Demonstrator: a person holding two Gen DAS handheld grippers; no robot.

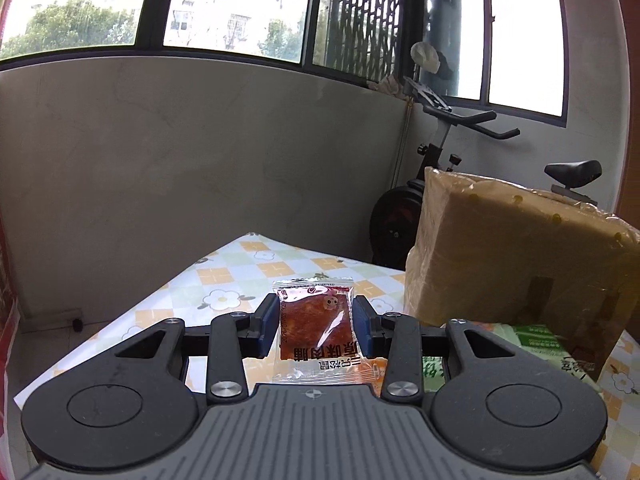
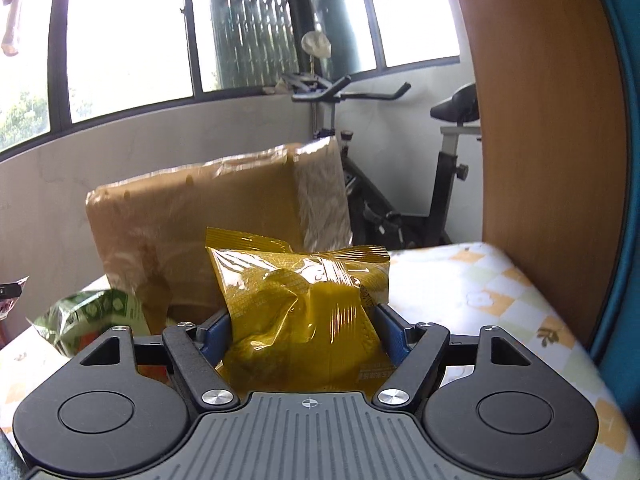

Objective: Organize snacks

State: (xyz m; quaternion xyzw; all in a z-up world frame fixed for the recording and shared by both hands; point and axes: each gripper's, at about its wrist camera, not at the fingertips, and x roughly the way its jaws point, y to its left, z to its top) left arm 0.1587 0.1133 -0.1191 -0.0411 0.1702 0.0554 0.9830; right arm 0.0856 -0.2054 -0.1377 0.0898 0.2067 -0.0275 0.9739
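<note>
The left gripper [image 1: 314, 326] is clamping a small clear packet of red dried meat [image 1: 314, 330] by its side edges, holding it upright above the flowered tablecloth [image 1: 224, 276]. The right gripper [image 2: 306, 330] is squeezing a puffy yellow snack bag [image 2: 304, 312], lifted in front of the taped cardboard box [image 2: 192, 224] standing on the table.

If the box is where the snacks are going, each hand is best carrying its packet level over the opening and easing the jaws apart only once the packet is low. The yellow bag is slippery and full of air, so a gentle, steady squeeze is serving better than a hard one.

Counting: two snacks are being held, one per gripper; one green packet [image 2: 90, 316] is lying beside the box, possibly with more hidden under it; one box.
</note>
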